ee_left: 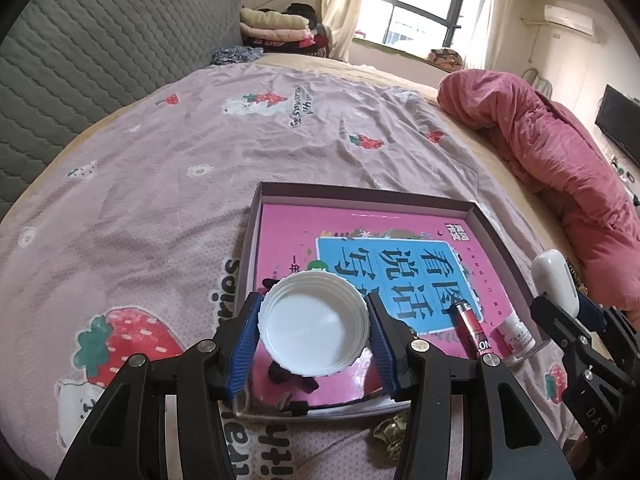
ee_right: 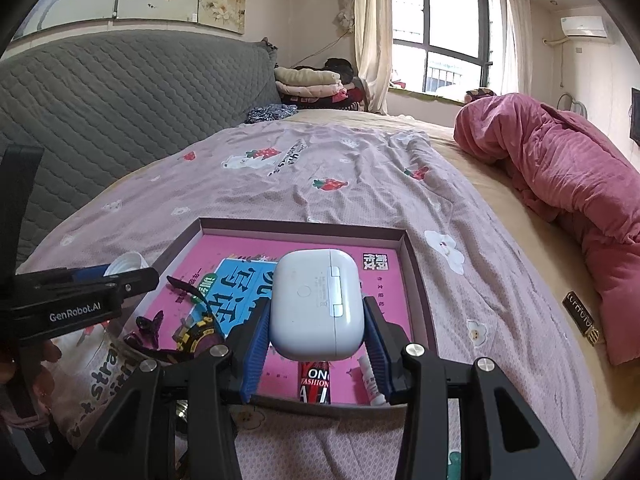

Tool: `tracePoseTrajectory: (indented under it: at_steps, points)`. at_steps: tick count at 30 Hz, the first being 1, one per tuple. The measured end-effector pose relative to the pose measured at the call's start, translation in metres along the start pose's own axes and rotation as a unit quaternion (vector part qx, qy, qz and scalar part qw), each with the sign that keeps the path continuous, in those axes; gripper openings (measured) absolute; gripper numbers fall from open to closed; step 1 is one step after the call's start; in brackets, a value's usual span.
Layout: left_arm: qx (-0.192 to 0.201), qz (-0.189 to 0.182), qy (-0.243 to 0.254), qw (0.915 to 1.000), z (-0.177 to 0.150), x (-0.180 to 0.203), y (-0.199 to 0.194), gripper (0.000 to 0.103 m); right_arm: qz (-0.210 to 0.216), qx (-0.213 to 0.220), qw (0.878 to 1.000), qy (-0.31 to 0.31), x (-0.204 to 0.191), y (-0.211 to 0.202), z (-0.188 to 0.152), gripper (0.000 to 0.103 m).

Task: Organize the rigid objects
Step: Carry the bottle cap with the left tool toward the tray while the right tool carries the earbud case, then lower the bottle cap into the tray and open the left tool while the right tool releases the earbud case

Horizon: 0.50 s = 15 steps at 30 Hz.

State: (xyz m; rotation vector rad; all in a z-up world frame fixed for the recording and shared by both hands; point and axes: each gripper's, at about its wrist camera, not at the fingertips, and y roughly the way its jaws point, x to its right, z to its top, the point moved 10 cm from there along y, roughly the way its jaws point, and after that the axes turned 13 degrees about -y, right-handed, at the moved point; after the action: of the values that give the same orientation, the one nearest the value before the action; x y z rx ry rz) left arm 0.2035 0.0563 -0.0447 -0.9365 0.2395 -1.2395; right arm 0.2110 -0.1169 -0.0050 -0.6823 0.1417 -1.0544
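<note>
— What's the left gripper point(ee_left: 314, 330) got?

— A white plastic lid point(ee_left: 313, 323), hollow side up. The blue-padded fingers point(ee_left: 244, 340) pinch it on both sides, and it hangs over the near left part of the shallow box point(ee_left: 496, 236) lying on the bed point(ee_left: 160, 184).

— And the right gripper point(ee_right: 316, 340)?

— Its fingers point(ee_right: 254, 354) are clamped on a white earbud case point(ee_right: 314, 304), hinge side showing, held above the near edge of that same box. From the left camera you see the case poking up just past the box's right wall.

— What's in the box?

— A pink book point(ee_left: 360, 248) with a blue panel of Chinese characters covers the floor of it. On top, near the front right corner, a red battery point(ee_left: 472, 330) lies beside a small white bottle point(ee_left: 516, 338). At the front left there's a dark purple hair clip point(ee_right: 146, 330) and something black and yellow I can't make out.

— Anything beside the box?

— A brassy metal thing point(ee_left: 390, 434) sits on the strawberry sheet just in front of it, half hidden by the left gripper. A rolled pink quilt point(ee_right: 568, 200) lies well off to the right.
</note>
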Motion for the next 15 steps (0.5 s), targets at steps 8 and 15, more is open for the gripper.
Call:
tracePoseTrajectory:
  at_steps: [8, 15]
  points:
    - [-0.013, 0.003, -0.007, 0.9999, 0.000, -0.002, 0.015, 0.052, -0.004, -0.011, 1.000, -0.005, 0.001, 0.007, 0.001, 0.044]
    - [-0.032, -0.006, -0.002, 0.9995, -0.009, -0.002, 0.024, 0.052, -0.010, -0.019, 1.000, -0.005, 0.004, 0.012, 0.002, 0.044]
